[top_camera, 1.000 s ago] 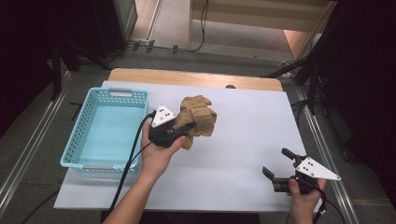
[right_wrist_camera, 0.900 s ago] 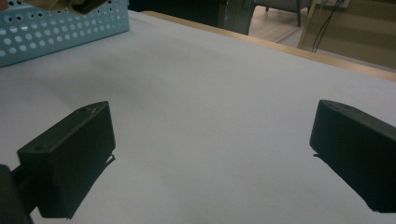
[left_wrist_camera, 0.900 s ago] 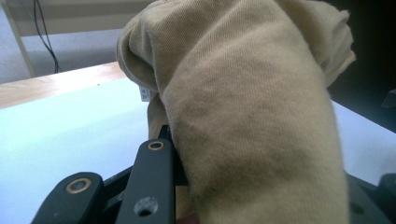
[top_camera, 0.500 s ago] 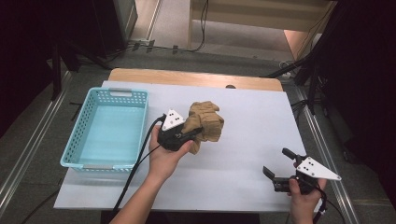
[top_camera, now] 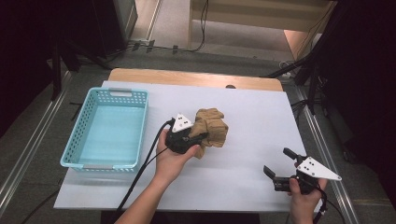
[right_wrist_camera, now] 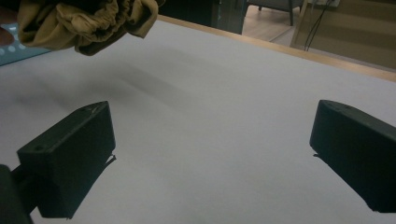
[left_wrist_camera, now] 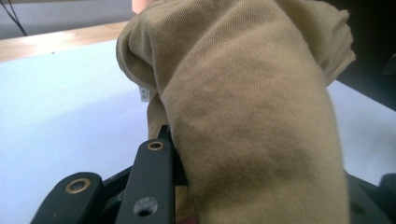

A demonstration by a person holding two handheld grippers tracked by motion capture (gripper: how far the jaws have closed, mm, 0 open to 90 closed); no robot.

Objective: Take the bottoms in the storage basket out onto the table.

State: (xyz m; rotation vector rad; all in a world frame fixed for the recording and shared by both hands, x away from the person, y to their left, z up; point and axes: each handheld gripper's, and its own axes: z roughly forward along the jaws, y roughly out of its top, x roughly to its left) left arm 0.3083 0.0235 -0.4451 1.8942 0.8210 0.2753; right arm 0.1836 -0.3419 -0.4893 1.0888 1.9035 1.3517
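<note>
Carrying one tan cloth [top_camera: 211, 127] rightward, away from the single blue basket [top_camera: 106, 128], our left claw [top_camera: 198, 136] stays clenched on it above the white surface [top_camera: 261, 116]. We judge the basket isn't its goal. Our right claw [top_camera: 279, 165] hovers released.

A light-blue slotted plastic basket [top_camera: 105, 130] sits on the white-topped desk [top_camera: 261, 112] at its left. Right of it, mid-desk, the left claw [top_camera: 201, 136] grips a crumpled tan cloth [top_camera: 212, 126]. The right claw [top_camera: 279, 163] hovers near the front right corner.
</note>
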